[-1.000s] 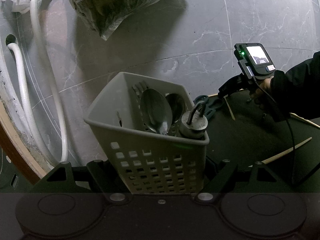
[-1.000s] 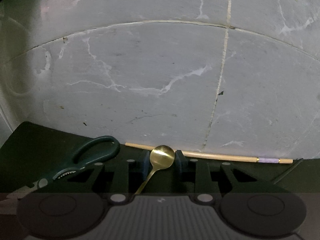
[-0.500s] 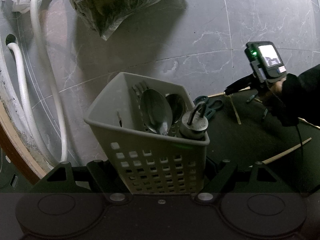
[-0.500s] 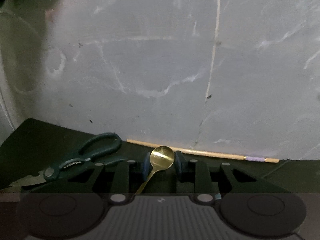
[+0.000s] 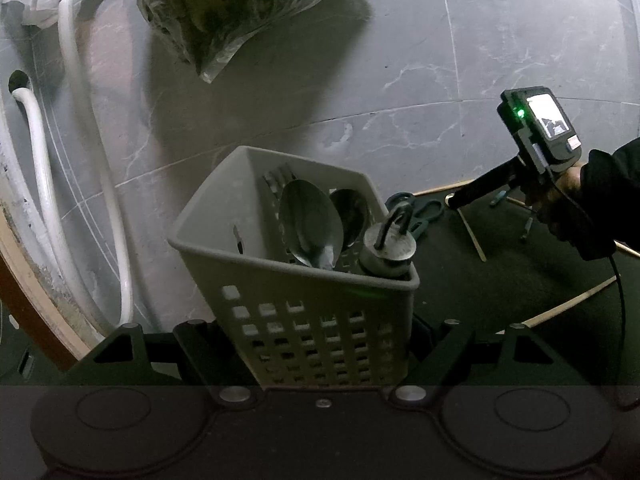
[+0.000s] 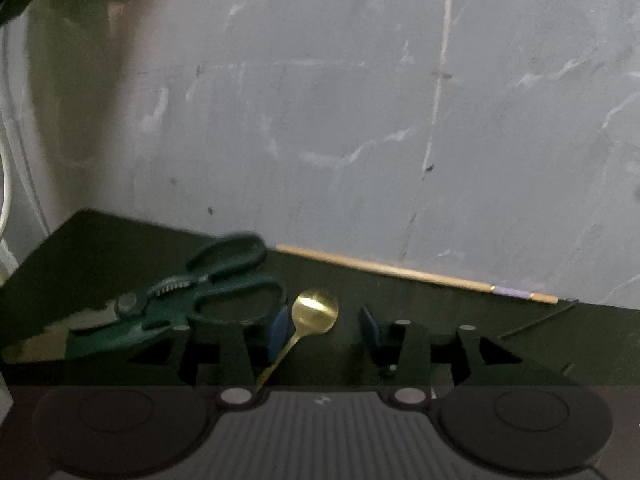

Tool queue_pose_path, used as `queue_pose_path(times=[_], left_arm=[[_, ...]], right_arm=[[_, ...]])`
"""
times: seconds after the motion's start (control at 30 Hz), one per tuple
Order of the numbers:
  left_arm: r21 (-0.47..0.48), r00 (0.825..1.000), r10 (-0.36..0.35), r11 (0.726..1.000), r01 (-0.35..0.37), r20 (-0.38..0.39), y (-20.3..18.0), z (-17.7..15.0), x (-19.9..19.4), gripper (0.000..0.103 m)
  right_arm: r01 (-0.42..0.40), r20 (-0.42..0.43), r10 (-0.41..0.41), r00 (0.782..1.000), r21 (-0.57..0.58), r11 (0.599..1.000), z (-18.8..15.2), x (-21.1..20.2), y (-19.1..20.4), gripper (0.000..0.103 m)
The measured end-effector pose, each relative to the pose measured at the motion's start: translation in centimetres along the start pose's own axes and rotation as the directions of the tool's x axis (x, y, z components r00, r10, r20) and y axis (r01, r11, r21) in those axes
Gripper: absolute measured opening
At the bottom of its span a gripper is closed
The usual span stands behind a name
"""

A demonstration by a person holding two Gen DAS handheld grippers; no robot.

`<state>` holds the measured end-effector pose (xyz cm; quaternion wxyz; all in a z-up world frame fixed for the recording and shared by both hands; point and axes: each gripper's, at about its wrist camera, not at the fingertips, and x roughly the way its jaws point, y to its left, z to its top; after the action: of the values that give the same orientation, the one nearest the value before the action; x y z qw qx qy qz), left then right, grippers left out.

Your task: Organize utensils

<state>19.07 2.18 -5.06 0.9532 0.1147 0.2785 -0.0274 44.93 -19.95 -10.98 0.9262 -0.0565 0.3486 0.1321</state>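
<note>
Spoons (image 5: 312, 228) in basket (image 5: 304, 320); scissors (image 6: 192, 300) left of small spoon (image 6: 314, 312), chopstick (image 6: 416, 274) behind on mat (image 6: 100, 248).

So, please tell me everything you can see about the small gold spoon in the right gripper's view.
The gold spoon is small, with a round, shiny bowl and a thin handle; it looks like brass-coloured metal. It lies on the dark mat, bowl pointing away from the camera, handle running back under the gripper body. It sits between the fingers of the right gripper, whose jaws have just been opening; the left pad is close beside it, the right one apart. The green scissors lie to its left.
</note>
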Motion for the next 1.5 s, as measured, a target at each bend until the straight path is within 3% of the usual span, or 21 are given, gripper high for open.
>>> queue_pose_path(times=[0.23, 0.3, 0.33, 0.63, 1.0, 1.07, 1.2, 1.33, 1.4, 1.43, 1.5], left_arm=[[-0.001, 1.0, 0.0, 1.0, 0.0, -0.002, 0.0, 0.0, -0.1, 0.082], [-0.001, 1.0, 0.0, 1.0, 0.0, -0.002, -0.1, 0.0, -0.1, 0.082], [-0.001, 1.0, 0.0, 1.0, 0.0, -0.002, -0.1, 0.0, -0.1, 0.082], [-0.007, 1.0, -0.003, 1.0, 0.003, -0.003, 0.0, 0.0, 0.0, 0.083], [-0.005, 1.0, -0.012, 1.0, 0.012, 0.001, 0.2, -0.1, 0.1, 0.082], [-0.004, 1.0, -0.014, 1.0, 0.014, 0.003, 0.3, -0.1, 0.2, 0.082], [0.0, 1.0, -0.02, 1.0, 0.02, 0.007, 0.4, -0.2, 0.3, 0.082], [0.005, 1.0, -0.027, 1.0, 0.027, 0.008, 0.5, -0.2, 0.3, 0.082], [0.006, 1.0, -0.029, 1.0, 0.029, 0.01, 0.5, -0.2, 0.3, 0.081], [0.007, 0.999, -0.029, 1.0, 0.029, 0.012, 0.5, -0.2, 0.2, 0.081], [0.005, 0.999, -0.029, 1.0, 0.029, 0.015, 0.5, -0.2, 0.2, 0.081]], right_arm=[[-0.034, -0.032, 0.034, 0.999, -0.01, 0.999, 0.3, 1.4, -0.5, 0.055], [-0.068, -0.031, 0.068, 0.997, 0.005, 0.998, 0.3, 1.8, -1.0, 0.044], [-0.077, -0.021, 0.077, 0.997, -0.008, 0.997, 0.2, 1.7, -1.0, 0.03], [-0.089, 0.005, 0.09, 0.996, -0.06, 0.994, -0.9, 0.2, -0.5, 0.029], [-0.042, 0.124, 0.065, 0.99, -0.175, 0.984, -2.1, -3.8, 1.6, 0.029], [-0.025, 0.154, 0.056, 0.986, -0.195, 0.98, -2.2, -4.8, 2.0, 0.003], [-0.02, 0.179, 0.06, 0.982, -0.22, 0.975, -2.4, -6.2, 2.7, 0.003], [-0.023, 0.132, 0.053, 0.99, -0.214, 0.976, -2.8, -5.8, 2.6, 0.003], [-0.026, 0.099, 0.043, 0.994, -0.17, 0.985, -2.9, -5.6, 1.9, 0.009], [-0.029, 0.074, 0.04, 0.996, -0.145, 0.989, -3.0, -5.5, 1.5, 0.019], [-0.028, 0.032, 0.032, 0.999, -0.104, 0.994, -3.6, -5.7, 0.8, 0.022]])
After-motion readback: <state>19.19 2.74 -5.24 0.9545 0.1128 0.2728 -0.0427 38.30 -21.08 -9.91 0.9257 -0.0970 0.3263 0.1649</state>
